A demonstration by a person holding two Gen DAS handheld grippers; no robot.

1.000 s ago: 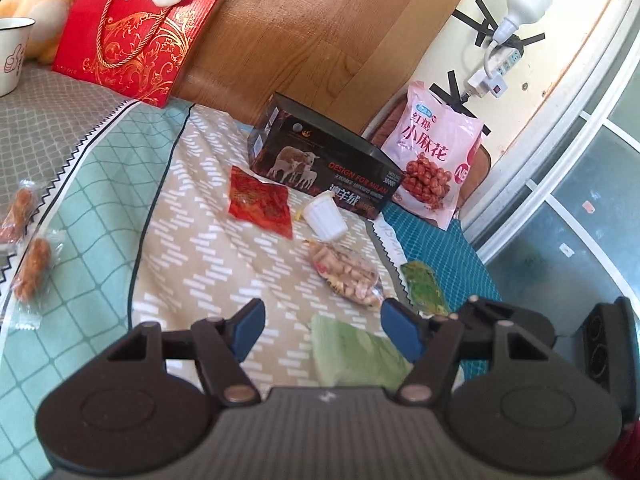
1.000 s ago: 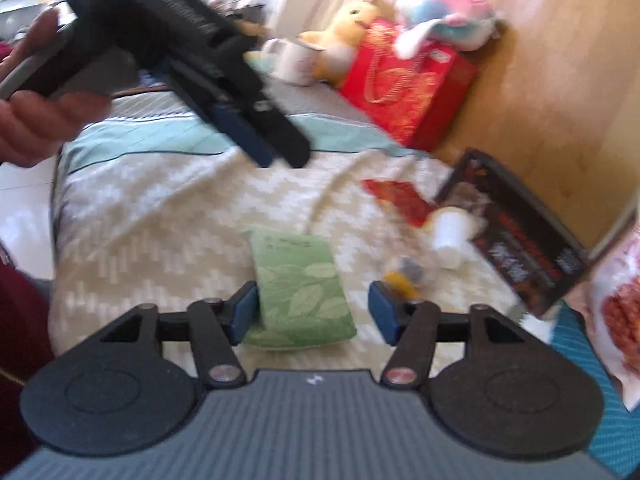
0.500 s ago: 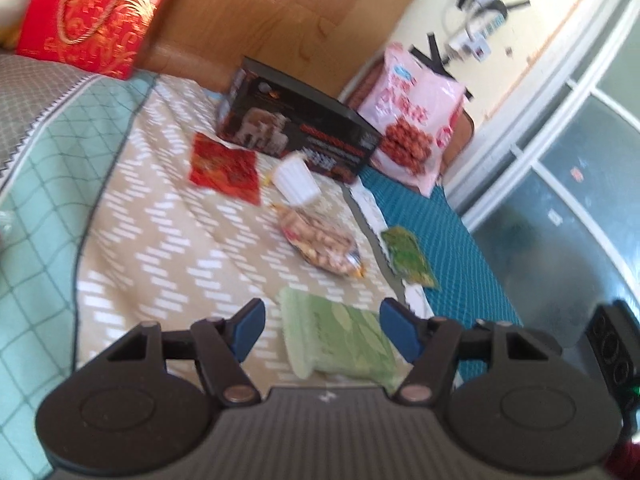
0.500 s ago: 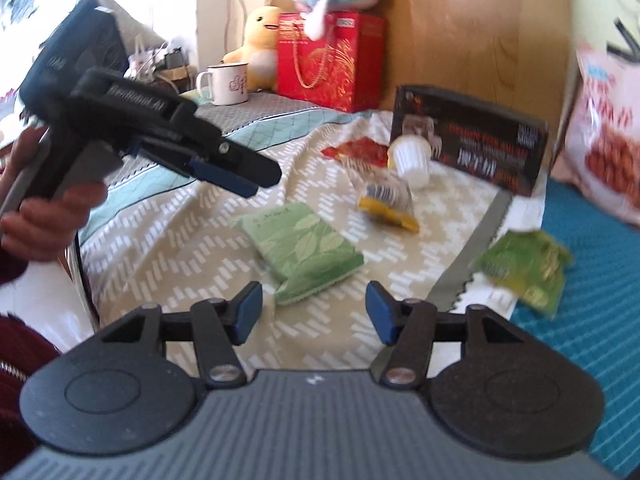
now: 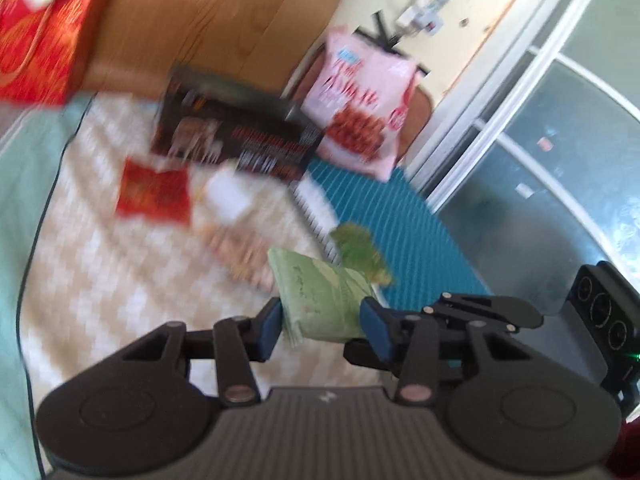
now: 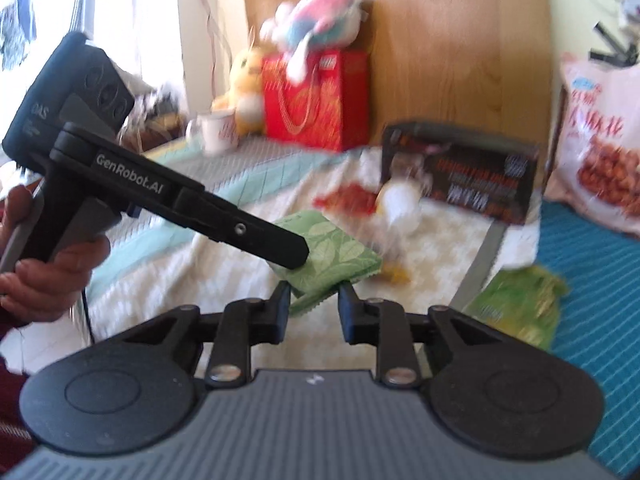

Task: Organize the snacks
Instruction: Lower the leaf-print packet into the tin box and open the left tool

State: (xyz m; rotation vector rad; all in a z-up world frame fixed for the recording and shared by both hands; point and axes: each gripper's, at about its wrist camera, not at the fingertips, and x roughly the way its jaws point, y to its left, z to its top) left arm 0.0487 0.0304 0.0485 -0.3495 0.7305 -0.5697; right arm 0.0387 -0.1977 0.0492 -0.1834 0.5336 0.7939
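Green leaf-print packet now pinched in left gripper and right gripper, both narrowed from wide since half-second prior; pickup likely begun.

Both wrist views, blurred, look low across the bed, apparently sharing the green packet.

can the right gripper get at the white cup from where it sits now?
Probably not right away. The right gripper has the green packet between its fingers, and the left gripper is on that packet too. The white cup lies just beyond, on the bedspread.
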